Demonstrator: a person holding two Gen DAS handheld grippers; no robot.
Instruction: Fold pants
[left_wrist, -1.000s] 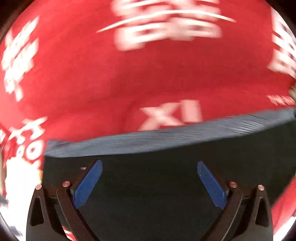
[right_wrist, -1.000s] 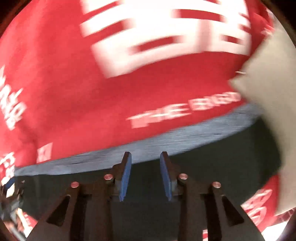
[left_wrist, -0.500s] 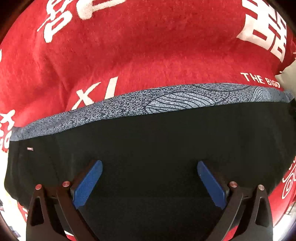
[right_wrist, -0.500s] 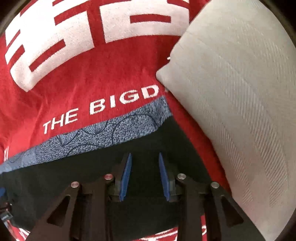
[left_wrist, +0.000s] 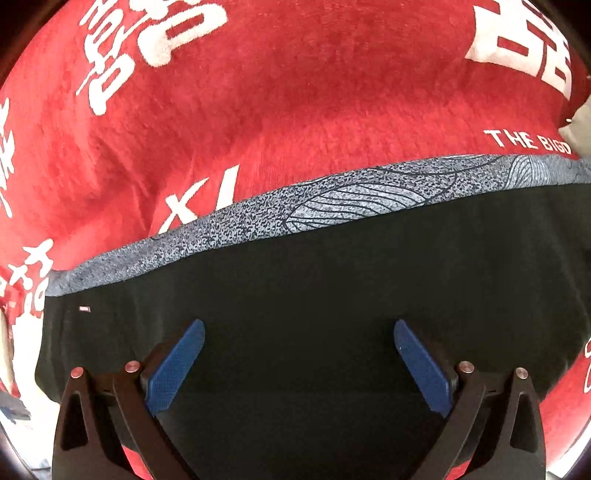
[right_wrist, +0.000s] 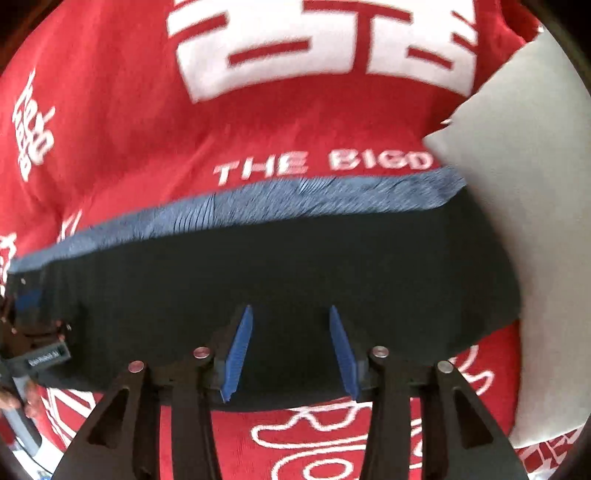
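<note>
The black pants lie folded flat on a red blanket printed with white characters and lettering, their grey patterned waistband forming the far edge in both wrist views; the left gripper points steeply down over the dark cloth, its blue pads spread wide with only flat fabric showing in the gap and nothing caught between them; the waistband lies well ahead of its fingertips; the right gripper stands over the near right part of the pants, close to their near edge, where the red blanket shows again just under the finger bases; its jaws are opening, the blue pads apart with the cloth lying flat beneath and no fold pinched; a grey pillow lies at the right, overlapping the waistband's right end; at the left rim of the right view the other handheld gripper's dark body shows beside the pants' left end.
</note>
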